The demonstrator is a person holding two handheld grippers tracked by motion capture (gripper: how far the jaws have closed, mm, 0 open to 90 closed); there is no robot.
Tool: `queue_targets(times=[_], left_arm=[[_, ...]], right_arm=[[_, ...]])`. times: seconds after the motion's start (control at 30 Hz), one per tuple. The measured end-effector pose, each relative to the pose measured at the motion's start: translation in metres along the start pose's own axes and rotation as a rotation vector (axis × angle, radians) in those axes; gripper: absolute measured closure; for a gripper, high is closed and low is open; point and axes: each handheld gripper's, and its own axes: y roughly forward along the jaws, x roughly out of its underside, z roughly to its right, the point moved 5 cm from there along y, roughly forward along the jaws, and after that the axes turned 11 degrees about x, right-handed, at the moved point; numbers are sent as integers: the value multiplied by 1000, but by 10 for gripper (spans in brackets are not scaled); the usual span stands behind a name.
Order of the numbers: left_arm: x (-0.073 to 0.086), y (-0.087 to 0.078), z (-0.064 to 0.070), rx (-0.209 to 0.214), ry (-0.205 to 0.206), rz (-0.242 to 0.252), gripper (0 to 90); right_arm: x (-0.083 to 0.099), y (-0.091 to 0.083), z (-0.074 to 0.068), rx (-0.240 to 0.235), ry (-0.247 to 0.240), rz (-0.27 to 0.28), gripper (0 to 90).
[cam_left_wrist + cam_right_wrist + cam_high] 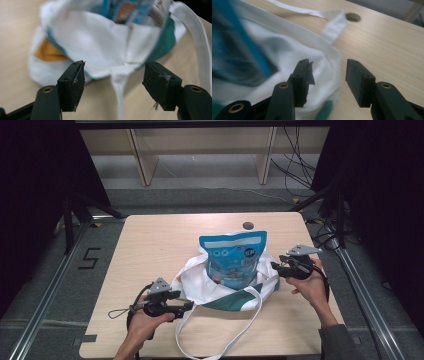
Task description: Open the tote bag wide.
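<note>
Bag: a white cloth bag (220, 287) with a green band is seen lying near the middle of the table (150, 245), its mouth turned toward the person's side.
Pouch: a blue snack pouch (233, 257) is seen standing upright in the bag's mouth, its top well above the cloth.
Straps: one long white strap (240, 332) is looped out toward the near table edge; a second strap (332, 30) is seen in the right gripper view lying beyond the bag's rim, near a round hole (352, 17) in the table top.
Left hand: the left hand (145, 322) is brought in from the bottom edge, forearm angled up and to the right, fingers wrapped round the handle.
Left gripper: the left gripper (187, 305) is held low and level at the bag's near left corner; in the left gripper view (113, 80) its jaws are spread wide, with the bag's hem and the strap's root lying between them, unclamped.
Right hand: the right hand (312, 282) is raised from the lower right, wrist bent inward toward the bag.
Right gripper: the right gripper (274, 266) is pointed left at the bag's right edge; in the right gripper view (327, 77) its jaws are parted, one jaw against the white cloth, the other over bare table.
</note>
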Motion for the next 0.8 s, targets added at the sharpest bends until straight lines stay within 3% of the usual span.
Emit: queue_targets(times=[0.03, 0.07, 0.1, 0.13, 0.17, 0.2, 0.23, 0.27, 0.3, 0.33, 0.37, 0.4, 0.47, 0.5, 0.53, 0.57, 0.6, 0.63, 0.67, 0.7, 0.73, 0.77, 0.8], left_arm=[[-6, 1, -6, -42, 3, 27, 330], [-11, 0, -14, -81, 30, 0, 330], [-16, 3, -21, -114, 22, -2, 330], [-28, 11, -35, -142, 37, -11, 330], [-28, 11, -35, -142, 37, -11, 330], [-41, 21, -45, -170, 53, -11, 330], [-41, 21, -45, -170, 53, -11, 330], [-52, 31, -53, -196, 63, -27, 332], [-52, 31, -53, -196, 63, -27, 332], [-63, 44, -56, -172, 85, -37, 340], [-63, 44, -56, -172, 85, -37, 348], [-68, 52, -59, -163, 94, -32, 370], [-79, 68, -67, -157, 117, -45, 428], [-79, 68, -67, -157, 117, -45, 462], [-87, 76, -74, -142, 158, -43, 533], [-87, 76, -74, -142, 158, -43, 609], [-96, 83, -83, -144, 188, -54, 680], [-96, 83, -83, -144, 188, -54, 727], [-102, 95, -90, -144, 165, -37, 781], [-102, 95, -90, -144, 165, -37, 814], [-102, 101, -101, -162, 174, -103, 837], [-102, 101, -101, -162, 174, -103, 849], [-97, 109, -113, -151, 75, -95, 857]], right_arm=[[-1, -9, -4, -28, -13, 18, 541], [0, -24, -18, -104, -15, 36, 537], [0, -24, -18, -104, -15, 36, 537], [2, -35, -33, -171, -52, 56, 526], [2, -35, -33, -171, -52, 56, 526], [6, -41, -46, -225, -54, 28, 509], [6, -42, -51, -242, -63, 41, 500], [6, -44, -57, -267, -62, 42, 486], [5, -42, -61, -289, -83, 56, 474], [5, -43, -69, -314, -83, 40, 461], [5, -43, -69, -314, -83, 40, 461], [2, -36, -79, -325, -120, 40, 431], [3, -30, -86, -331, -137, 24, 427], [4, -27, -88, -336, -151, 13, 448], [6, -25, -92, -341, -153, -4, 520], [7, -23, -91, -342, -199, -5, 598], [10, -22, -91, -350, -227, -14, 675], [10, -22, -91, -350, -227, -14, 675], [17, -24, -91, -358, -274, -54, 759], [20, -26, -91, -362, -280, -71, 783], [24, -29, -92, -367, -279, -96, 805], [24, -29, -92, -367, -279, -96, 805], [31, -34, -93, -365, -286, -114, 821]])
